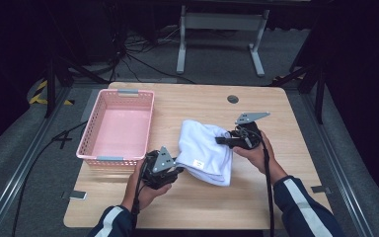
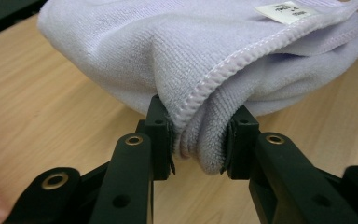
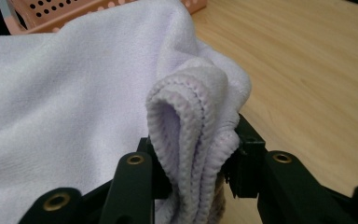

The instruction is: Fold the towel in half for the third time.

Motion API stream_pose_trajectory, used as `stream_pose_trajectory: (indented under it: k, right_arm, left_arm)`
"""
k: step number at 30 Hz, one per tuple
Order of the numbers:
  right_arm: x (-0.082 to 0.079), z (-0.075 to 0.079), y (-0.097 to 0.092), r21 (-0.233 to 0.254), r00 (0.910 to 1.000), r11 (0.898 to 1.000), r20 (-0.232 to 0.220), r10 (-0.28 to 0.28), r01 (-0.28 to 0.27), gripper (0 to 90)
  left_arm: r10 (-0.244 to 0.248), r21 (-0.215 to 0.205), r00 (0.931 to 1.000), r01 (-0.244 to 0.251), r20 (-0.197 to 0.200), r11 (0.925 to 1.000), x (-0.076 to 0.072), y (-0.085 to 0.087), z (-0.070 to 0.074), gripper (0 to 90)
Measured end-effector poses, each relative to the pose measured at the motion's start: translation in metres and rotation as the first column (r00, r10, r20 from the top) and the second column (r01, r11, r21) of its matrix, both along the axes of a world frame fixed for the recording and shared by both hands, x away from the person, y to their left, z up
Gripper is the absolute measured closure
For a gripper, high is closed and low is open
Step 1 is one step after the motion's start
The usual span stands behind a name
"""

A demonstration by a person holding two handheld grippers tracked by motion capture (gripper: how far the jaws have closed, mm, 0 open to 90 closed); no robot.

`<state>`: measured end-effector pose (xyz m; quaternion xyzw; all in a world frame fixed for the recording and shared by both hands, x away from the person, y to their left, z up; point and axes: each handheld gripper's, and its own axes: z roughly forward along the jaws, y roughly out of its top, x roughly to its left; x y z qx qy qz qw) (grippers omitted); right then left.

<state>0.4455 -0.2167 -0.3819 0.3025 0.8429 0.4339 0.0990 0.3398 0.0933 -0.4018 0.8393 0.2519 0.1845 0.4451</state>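
A folded white towel [image 1: 205, 150] with a small label hangs between both grippers above the middle of the wooden table [image 1: 187, 207]. My left gripper [image 1: 177, 170] is shut on the towel's near left corner; in the left gripper view the stitched hem [image 2: 205, 86] bunches between its jaws [image 2: 198, 142]. My right gripper [image 1: 221, 140] is shut on the towel's right edge, where folded layers of the towel [image 3: 191, 126] are pinched between the jaws [image 3: 193, 170]. A hand holds each gripper from below.
A pink perforated basket [image 1: 117, 126] stands on the left part of the table, just left of the towel; its rim [image 3: 51, 14] shows in the right gripper view. A small round grommet [image 1: 233, 99] sits near the far edge. Table legs and cables lie beyond.
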Motion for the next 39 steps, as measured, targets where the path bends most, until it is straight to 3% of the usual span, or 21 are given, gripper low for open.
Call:
stream_pose_trajectory:
  k: [5, 10, 13, 18, 20, 21, 29, 33, 36, 37, 38, 39]
  right_arm:
    - [0.016, 0.014, 0.028, 0.005, 0.9993, 0.999, 0.015, 0.033, -0.033, 66.2]
    - [0.027, 0.028, 0.06, -0.01, 0.9967, 0.997, 0.039, 0.071, -0.071, 66.2]
    - [0.031, 0.036, 0.078, 0.006, 0.9946, 0.996, 0.053, 0.089, -0.089, 66.1]
    - [0.039, 0.049, 0.11, 0.012, 0.9904, 0.993, 0.072, 0.118, -0.119, 66.1]
    - [0.042, 0.054, 0.125, 0.012, 0.9876, 0.991, 0.084, 0.133, -0.135, 66.1]
    - [0.043, 0.055, 0.129, 0.013, 0.9872, 0.99, 0.083, 0.136, -0.138, 66.2]
    - [0.054, 0.055, 0.178, 0.006, 0.9819, 0.986, 0.09, 0.166, -0.168, 66.0]
    - [0.06, 0.049, 0.199, 0.008, 0.9804, 0.984, 0.083, 0.179, -0.18, 66.0]
    - [0.063, 0.046, 0.21, -0.008, 0.9787, 0.982, 0.085, 0.187, -0.187, 65.9]
    - [0.064, 0.044, 0.215, -0.01, 0.9779, 0.982, 0.085, 0.191, -0.191, 65.9]
    - [0.067, 0.043, 0.219, -0.01, 0.977, 0.98, 0.08, 0.198, -0.197, 65.9]
    - [0.069, 0.042, 0.222, -0.01, 0.978, 0.981, 0.073, 0.195, -0.195, 65.8]
  left_arm:
    - [0.068, -0.042, 0.9972, -0.067, 0.031, 0.9969, 0.003, 0.022, 0.011, 68.7]
    - [0.144, -0.072, 0.9876, -0.14, 0.063, 0.9876, 0.001, 0.048, 0.022, 68.7]
    - [0.197, -0.102, 0.9782, -0.19, 0.065, 0.9765, 0.002, 0.067, 0.025, 68.7]
    - [0.276, -0.143, 0.957, -0.262, 0.088, 0.9543, 0.001, 0.096, 0.033, 68.8]
    - [0.298, -0.148, 0.9495, -0.283, 0.097, 0.9477, 0.0, 0.104, 0.035, 68.8]
    - [0.32, -0.152, 0.9422, -0.304, 0.098, 0.9406, -0.002, 0.11, 0.036, 68.8]
    - [0.419, -0.155, 0.9041, -0.403, 0.085, 0.9019, 0.001, 0.146, 0.031, 68.8]
    - [0.452, -0.152, 0.8896, -0.439, 0.066, 0.8857, 0.003, 0.162, 0.025, 68.8]
    - [0.457, -0.158, 0.8875, -0.445, 0.055, 0.8817, 0.004, 0.169, 0.022, 68.7]
    - [0.465, -0.173, 0.8841, -0.452, 0.046, 0.8754, 0.005, 0.173, 0.02, 68.7]
    - [0.464, -0.189, 0.8851, -0.451, 0.032, 0.8725, 0.005, 0.176, 0.018, 68.6]
    - [0.472, -0.182, 0.8813, -0.459, 0.029, 0.8694, 0.006, 0.179, 0.016, 68.6]
